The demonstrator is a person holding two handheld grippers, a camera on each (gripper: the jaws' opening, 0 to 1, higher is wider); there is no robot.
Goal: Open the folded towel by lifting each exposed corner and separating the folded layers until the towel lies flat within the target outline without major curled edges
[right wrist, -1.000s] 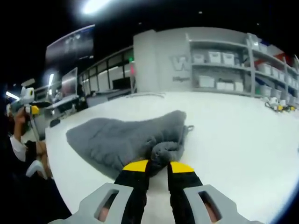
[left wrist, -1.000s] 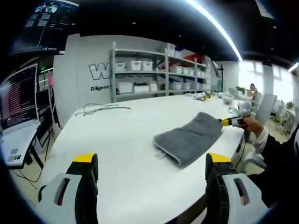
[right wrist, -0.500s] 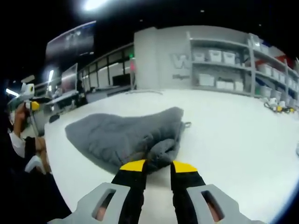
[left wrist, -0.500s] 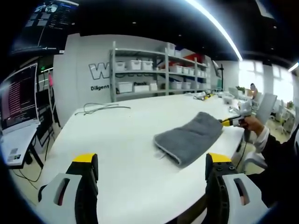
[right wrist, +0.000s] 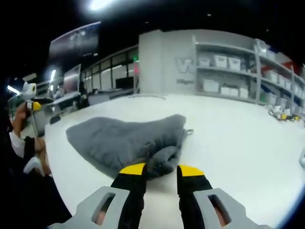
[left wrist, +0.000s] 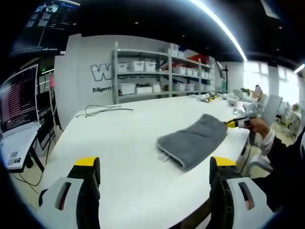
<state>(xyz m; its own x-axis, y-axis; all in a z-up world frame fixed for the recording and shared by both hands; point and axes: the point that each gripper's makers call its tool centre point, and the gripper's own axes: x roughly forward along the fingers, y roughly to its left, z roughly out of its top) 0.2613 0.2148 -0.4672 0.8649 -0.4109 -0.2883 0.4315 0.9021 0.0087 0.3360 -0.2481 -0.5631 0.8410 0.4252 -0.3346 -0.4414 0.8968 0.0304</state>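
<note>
Right gripper [right wrist: 162,168], seen in right gripper view: jaws a bit apart, tips at the near bunched edge of the towel [right wrist: 126,143]; can't tell if cloth is pinched btwn them. Left gripper [left wrist: 155,162] in left gripper view: jaws wide apart, nothing held, low over the white counter [left wrist: 114,143], well apart from towel. Towel lies folded on counter toward its right edge, grey, rumpled. Cable [left wrist: 102,111] on far part of counter; shelves [left wrist: 157,71] w/ bins behind.
</note>
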